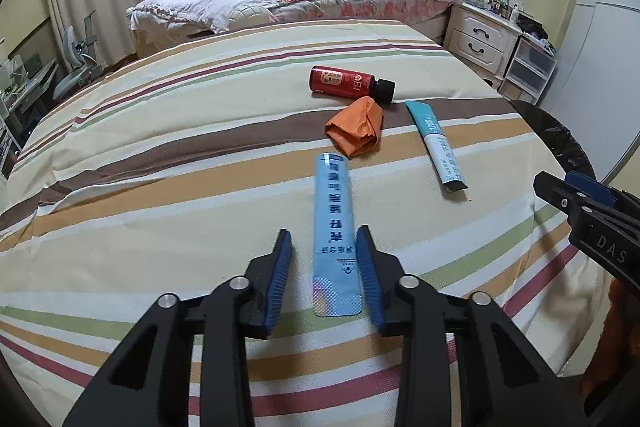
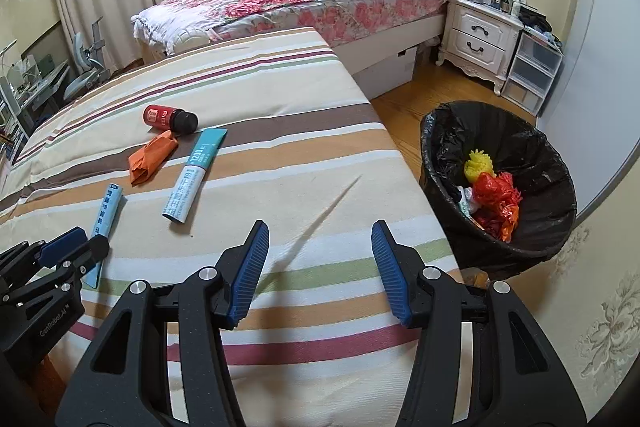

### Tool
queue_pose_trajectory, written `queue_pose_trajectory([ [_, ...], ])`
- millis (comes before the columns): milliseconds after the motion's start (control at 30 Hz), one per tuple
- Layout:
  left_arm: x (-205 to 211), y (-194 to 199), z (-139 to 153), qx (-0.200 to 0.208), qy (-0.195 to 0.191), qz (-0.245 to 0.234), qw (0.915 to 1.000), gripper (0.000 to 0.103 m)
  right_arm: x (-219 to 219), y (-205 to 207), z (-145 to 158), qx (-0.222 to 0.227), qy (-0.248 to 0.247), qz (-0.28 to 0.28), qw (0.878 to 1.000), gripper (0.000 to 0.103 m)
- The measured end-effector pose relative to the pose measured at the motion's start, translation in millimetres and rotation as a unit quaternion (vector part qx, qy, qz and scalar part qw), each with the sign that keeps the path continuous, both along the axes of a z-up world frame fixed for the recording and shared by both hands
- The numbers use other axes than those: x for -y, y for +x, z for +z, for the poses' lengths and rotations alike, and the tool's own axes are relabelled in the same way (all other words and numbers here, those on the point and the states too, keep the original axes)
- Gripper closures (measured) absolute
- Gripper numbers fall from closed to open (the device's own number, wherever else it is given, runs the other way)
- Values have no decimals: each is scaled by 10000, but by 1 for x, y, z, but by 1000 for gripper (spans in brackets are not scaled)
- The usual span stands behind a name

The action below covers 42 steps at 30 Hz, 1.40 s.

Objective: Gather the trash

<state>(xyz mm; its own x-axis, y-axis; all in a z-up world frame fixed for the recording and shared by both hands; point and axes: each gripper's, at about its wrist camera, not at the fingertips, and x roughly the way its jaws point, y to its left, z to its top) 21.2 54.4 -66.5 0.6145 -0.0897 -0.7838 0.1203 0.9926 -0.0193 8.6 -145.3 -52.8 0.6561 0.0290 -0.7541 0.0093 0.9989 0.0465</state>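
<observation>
At the bottom centre of the left wrist view, the left gripper [image 1: 324,247] is seen with its jaws narrowly parted on either side of a light blue sachet [image 1: 335,235] lying flat on the striped bedsheet [image 1: 160,155]; contact cannot be confirmed. The right gripper [image 2: 320,239] is held wide apart and empty over the sheet. Further up, an orange crumpled wrapper [image 1: 354,127], a teal-and-white tube [image 1: 436,147] and a red bottle [image 1: 348,83] on its side are noted. At right, a black-lined trash bin [image 2: 532,239] containing red and yellow waste is observed.
</observation>
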Motion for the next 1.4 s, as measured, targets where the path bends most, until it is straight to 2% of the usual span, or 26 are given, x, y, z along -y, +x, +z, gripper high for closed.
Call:
queue_pose_trajectory([
  [300, -9, 2, 3, 65, -145, 9, 9999, 81, -12, 3, 0, -12, -48, 136, 9999, 51],
  [900, -42, 24, 14, 338, 19, 398, 9986, 81, -61, 32, 11, 26, 29, 733, 9973, 51],
  [1100, -50, 28, 16, 380, 47, 476, 9981, 81, -81, 46, 5, -89, -67, 940, 9955, 51],
  [1200, -53, 30, 16, 368, 39, 500, 9981, 81, -86, 49, 0, -190, -127, 979, 9949, 56],
  [1300, -54, 31, 15, 353, 31, 504, 9981, 81, -87, 52, -6, -317, -159, 1007, 9943, 66],
  [1333, -54, 31, 14, 346, 23, 504, 9981, 81, -87, 52, -7, -350, -164, 1018, 9941, 72],
  [1400, -54, 31, 14, 336, 10, 497, 9982, 81, -88, 50, -9, -358, -206, 1028, 9938, 76],
])
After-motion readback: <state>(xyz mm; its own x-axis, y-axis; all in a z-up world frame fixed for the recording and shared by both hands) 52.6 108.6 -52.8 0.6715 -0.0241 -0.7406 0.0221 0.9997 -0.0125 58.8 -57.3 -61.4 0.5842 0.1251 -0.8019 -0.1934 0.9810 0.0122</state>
